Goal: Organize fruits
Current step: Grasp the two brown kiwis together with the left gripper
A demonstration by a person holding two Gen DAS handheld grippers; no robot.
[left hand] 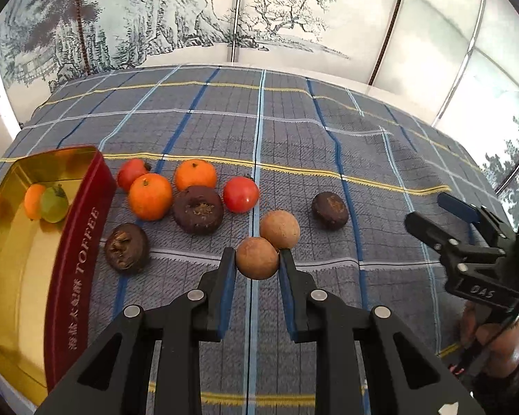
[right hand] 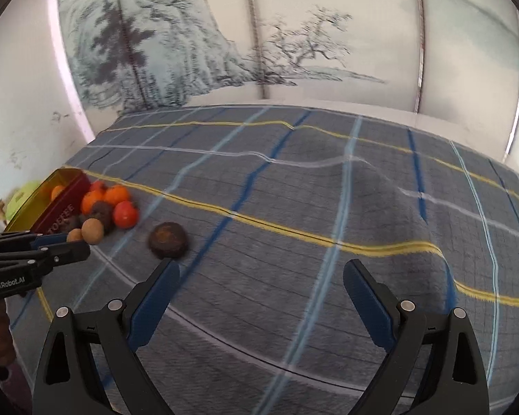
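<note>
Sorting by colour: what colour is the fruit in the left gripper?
Tan-brown, clearest in the left wrist view.

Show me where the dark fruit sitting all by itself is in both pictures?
Left wrist view: the lone dark fruit lies right of centre, past the two tan balls.
Right wrist view: it lies left of centre, just beyond the open right tool's left fingertip.
Shared landmark: the red toffee tin, at the left in both.

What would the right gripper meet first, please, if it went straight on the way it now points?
Probably only the plaid cloth: the right gripper is open and empty, angled down at bare fabric. The lone dark brown fruit sits just left of that line, near the left finger's tip; depth is hard to judge.
</note>
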